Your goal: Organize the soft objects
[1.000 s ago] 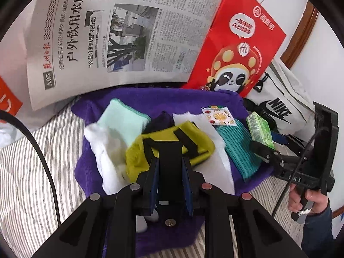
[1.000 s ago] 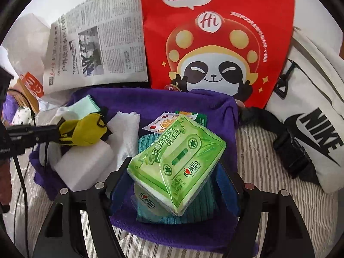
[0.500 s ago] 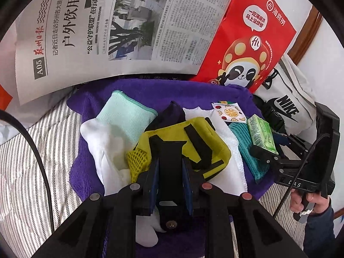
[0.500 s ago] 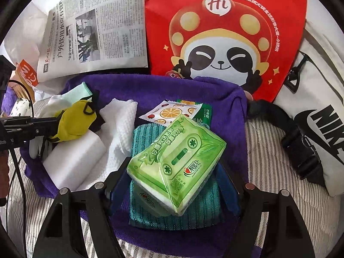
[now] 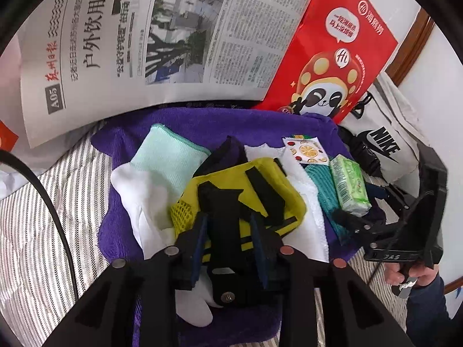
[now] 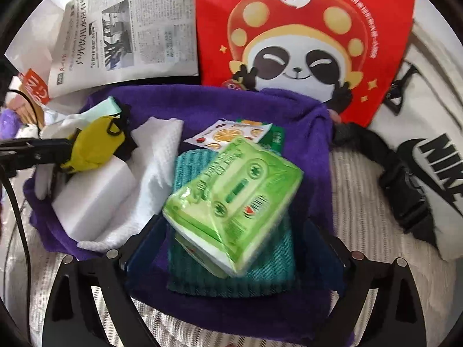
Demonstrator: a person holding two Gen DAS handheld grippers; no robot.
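A: Quick status. Where are you on the sorting?

B: Mid-way, I'd judge. Most soft items already sit on the purple towel [image 5: 260, 127], centre of both views. Your left gripper [image 5: 228, 231] has the yellow-and-black pouch [image 5: 246, 190] between its jaws, and they're opening. The pouch looks to be resting on the pile, so I read it as being let go.

A: And the right?

B: Your right gripper [image 6: 231, 231], lower centre of the right wrist view, is opening wide around the green tissue pack [image 6: 234, 202]. The pads stand clear of its sides. The pack is blurred and lies tilted on the teal ribbed cloth [image 6: 231, 280].

A: Contents of the towel?

B: Left side: mint cloth [image 5: 170, 156], white glove [image 5: 144, 196], and a white block [image 6: 92, 202] under the pouch. Middle: white paper towel [image 6: 162, 162]. Right side: teal cloth, tissue pack, a fruit-print sachet [image 5: 306, 151] behind them. A dark item pokes out behind the pouch; can't tell what.

A: Any real containers?

B: Red panda bag [image 6: 303, 43] upper right, standing behind the towel; white Nike bag [image 6: 434, 159] at far right. Can't see inside either. Newspaper [image 5: 173, 37] upper left.

A: What's left?

B: Things are heaped, not neat. You'd likely still need to straighten or bundle them.
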